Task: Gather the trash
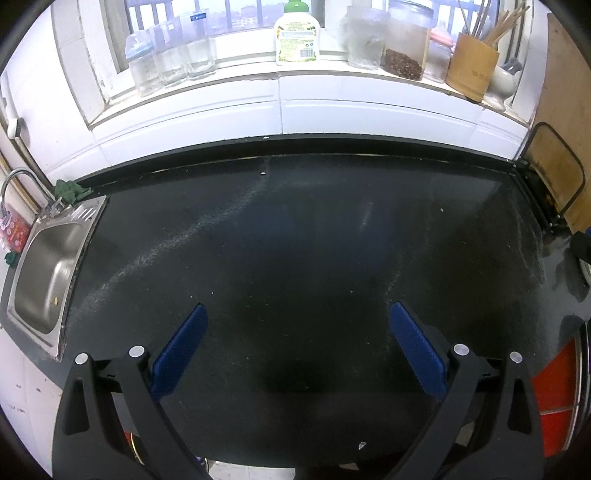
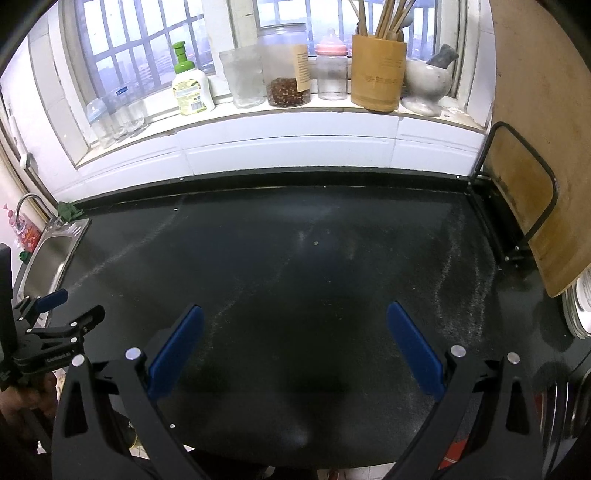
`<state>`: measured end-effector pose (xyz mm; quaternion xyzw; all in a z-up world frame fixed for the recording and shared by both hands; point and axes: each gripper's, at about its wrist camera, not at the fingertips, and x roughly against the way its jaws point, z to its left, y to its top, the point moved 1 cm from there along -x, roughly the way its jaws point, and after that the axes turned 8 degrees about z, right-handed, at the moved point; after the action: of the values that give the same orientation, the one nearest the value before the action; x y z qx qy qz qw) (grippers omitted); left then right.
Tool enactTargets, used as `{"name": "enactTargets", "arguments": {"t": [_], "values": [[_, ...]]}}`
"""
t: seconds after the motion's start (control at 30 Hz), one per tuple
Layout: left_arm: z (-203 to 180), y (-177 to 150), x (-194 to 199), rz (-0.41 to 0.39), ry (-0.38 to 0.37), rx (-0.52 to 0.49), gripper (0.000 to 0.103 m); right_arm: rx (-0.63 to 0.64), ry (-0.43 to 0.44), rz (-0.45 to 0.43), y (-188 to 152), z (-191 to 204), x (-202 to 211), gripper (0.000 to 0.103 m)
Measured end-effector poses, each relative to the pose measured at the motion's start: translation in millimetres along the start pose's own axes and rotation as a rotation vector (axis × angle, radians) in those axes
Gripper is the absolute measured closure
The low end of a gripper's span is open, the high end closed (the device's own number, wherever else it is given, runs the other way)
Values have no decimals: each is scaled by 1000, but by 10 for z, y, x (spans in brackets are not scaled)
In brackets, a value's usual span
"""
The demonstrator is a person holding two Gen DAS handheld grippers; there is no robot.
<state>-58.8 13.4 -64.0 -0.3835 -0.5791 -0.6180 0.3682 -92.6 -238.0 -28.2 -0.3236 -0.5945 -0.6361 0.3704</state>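
Note:
A black countertop [image 1: 295,236] fills both views, also in the right wrist view [image 2: 295,258]. It carries only pale streaks and tiny crumbs, such as one speck [image 2: 316,243] near the middle. No larger piece of trash shows. My left gripper [image 1: 297,314] is open and empty above the counter's front part. My right gripper [image 2: 295,314] is open and empty too. The left gripper [image 2: 55,306] also shows at the left edge of the right wrist view.
A steel sink [image 1: 48,269] lies at the left end with a green cloth [image 1: 72,190] behind it. The windowsill holds a soap bottle [image 1: 297,35], jars [image 1: 404,40] and a bamboo utensil holder [image 2: 378,74]. A wooden board [image 2: 546,206] in a rack stands at the right. Plates [image 2: 580,306] sit far right.

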Motion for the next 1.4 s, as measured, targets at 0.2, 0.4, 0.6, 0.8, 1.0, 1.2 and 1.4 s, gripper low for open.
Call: {"name": "enactTargets", "arguments": {"t": [0.2, 0.4, 0.6, 0.8, 1.0, 1.2, 1.4], "values": [[34, -13, -3, 1, -5, -2, 7, -4, 2, 4, 41, -13, -26, 7], [42, -7, -5, 2, -5, -3, 7, -8, 7, 10, 58, -23, -47, 7], [56, 7, -20, 5, -10, -5, 7, -12, 10, 17, 54, -37, -70, 7], [70, 19, -31, 7, -11, -5, 7, -11, 9, 16, 56, -34, -76, 7], [79, 38, -48, 7, -16, -3, 7, -10, 10, 18, 70, -31, -93, 7], [84, 63, -74, 14, -16, -1, 7, -8, 11, 18, 82, -30, -104, 7], [79, 77, -93, 17, -16, 2, 7, -8, 10, 18, 82, -32, -104, 7]]}}
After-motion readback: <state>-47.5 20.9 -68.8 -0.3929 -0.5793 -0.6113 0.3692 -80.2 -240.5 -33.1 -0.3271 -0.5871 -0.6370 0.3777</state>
